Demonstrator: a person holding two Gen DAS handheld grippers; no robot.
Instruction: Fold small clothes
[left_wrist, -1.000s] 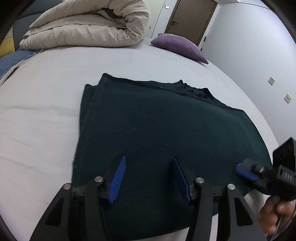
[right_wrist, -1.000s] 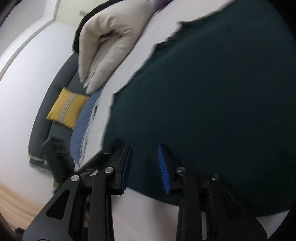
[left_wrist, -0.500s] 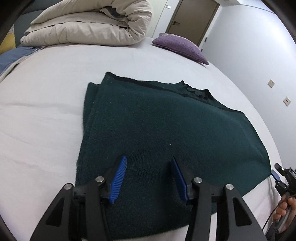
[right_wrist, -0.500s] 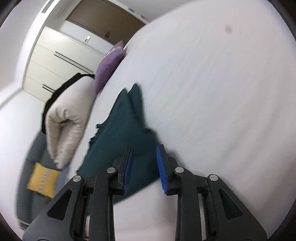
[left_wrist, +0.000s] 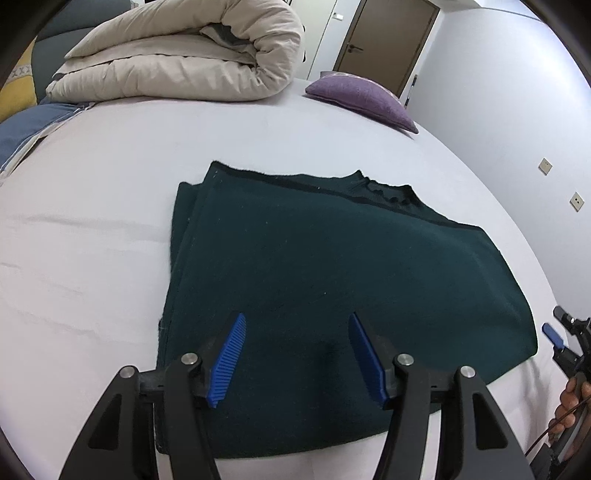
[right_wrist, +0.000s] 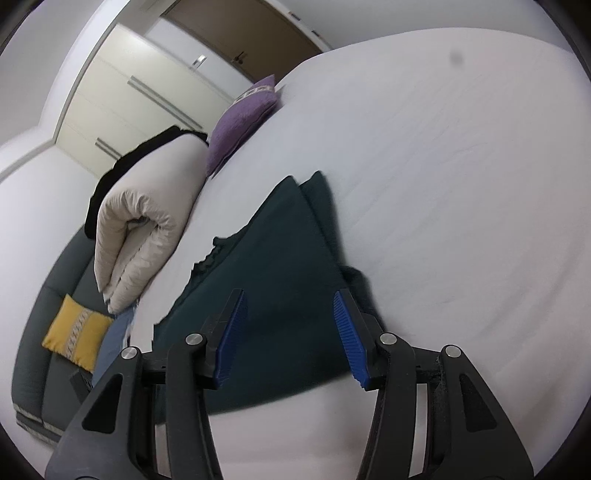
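A dark green knit garment (left_wrist: 332, 280) lies folded flat on the white bed (left_wrist: 92, 229). My left gripper (left_wrist: 295, 354) is open and empty, hovering over the garment's near edge. The right gripper (right_wrist: 288, 332) is open and empty, above the garment's (right_wrist: 273, 280) corner. The right gripper also shows at the right edge of the left wrist view (left_wrist: 565, 343), just off the garment's right corner.
A rolled beige duvet (left_wrist: 184, 62) and a purple pillow (left_wrist: 362, 98) lie at the far side of the bed. A blue cloth (left_wrist: 26, 125) and a yellow cushion (right_wrist: 75, 338) sit to the left. A wall (left_wrist: 517, 110) runs along the right.
The right gripper has pulled back off the garment to its right corner, swung round and opened wider. The left gripper has held almost still.
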